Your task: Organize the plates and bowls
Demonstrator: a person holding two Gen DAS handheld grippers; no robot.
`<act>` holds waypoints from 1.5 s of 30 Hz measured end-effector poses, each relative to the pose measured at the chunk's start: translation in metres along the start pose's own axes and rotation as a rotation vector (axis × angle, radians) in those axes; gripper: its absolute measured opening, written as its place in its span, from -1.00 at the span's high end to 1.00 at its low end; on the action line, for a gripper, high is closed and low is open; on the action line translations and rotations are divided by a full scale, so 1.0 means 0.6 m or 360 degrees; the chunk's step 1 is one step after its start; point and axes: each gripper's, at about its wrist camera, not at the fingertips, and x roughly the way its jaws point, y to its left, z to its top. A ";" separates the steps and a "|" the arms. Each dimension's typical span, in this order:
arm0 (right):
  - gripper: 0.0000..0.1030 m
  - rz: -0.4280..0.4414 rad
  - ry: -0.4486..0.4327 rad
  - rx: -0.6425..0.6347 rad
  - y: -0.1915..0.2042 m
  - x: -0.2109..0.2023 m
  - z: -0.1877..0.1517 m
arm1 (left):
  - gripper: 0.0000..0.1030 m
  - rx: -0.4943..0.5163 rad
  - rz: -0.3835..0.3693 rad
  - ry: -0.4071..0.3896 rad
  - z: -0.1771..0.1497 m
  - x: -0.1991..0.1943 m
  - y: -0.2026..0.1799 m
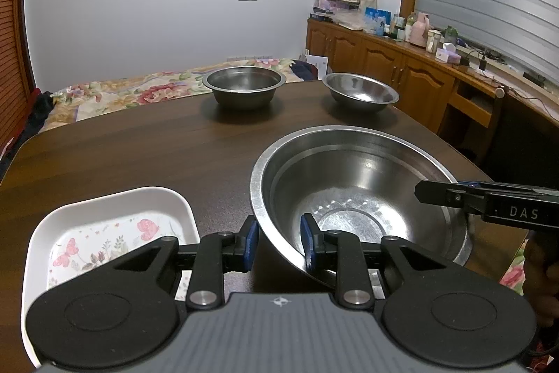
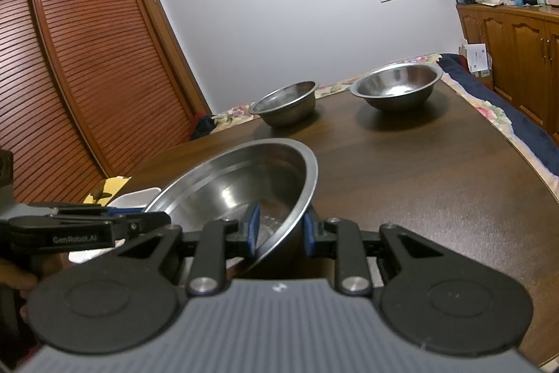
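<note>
A large steel bowl (image 1: 360, 184) sits at the near side of the dark wooden table (image 1: 139, 145). My left gripper (image 1: 279, 242) is open with its jaws astride the bowl's near-left rim, and a gap shows on both sides. My right gripper (image 2: 281, 229) straddles the opposite rim of the same bowl (image 2: 244, 177), also open with a gap. The right gripper also shows in the left wrist view (image 1: 454, 196). Two smaller steel bowls (image 1: 244, 84) (image 1: 360, 90) stand at the table's far edge. A white floral tray (image 1: 104, 233) lies left of the big bowl.
A bed with a floral cover (image 1: 122, 93) lies beyond the table. Wooden cabinets with clutter (image 1: 401, 58) run along the right wall. A louvred wardrobe (image 2: 87, 76) stands at the left. A yellow box (image 2: 111, 186) sits beside the tray.
</note>
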 end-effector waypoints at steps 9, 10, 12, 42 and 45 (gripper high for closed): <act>0.42 -0.0008 0.0000 -0.0001 -0.002 0.000 0.000 | 0.35 -0.0011 0.0031 -0.0008 0.000 -0.004 0.001; 0.37 -0.0006 0.0002 0.0003 -0.003 0.000 0.001 | 0.27 -0.0013 0.0041 -0.0013 0.001 -0.005 0.002; 0.33 -0.0006 -0.0008 0.0004 -0.005 -0.004 0.004 | 0.20 -0.0019 0.0051 -0.0024 0.003 -0.008 0.005; 0.22 -0.0120 -0.0153 -0.0326 -0.003 -0.005 0.145 | -0.17 0.0037 0.0083 -0.0240 0.123 -0.019 0.036; 0.22 -0.0115 -0.0148 -0.0371 -0.005 0.008 0.173 | -0.17 0.0050 0.0084 -0.0247 0.144 -0.004 0.045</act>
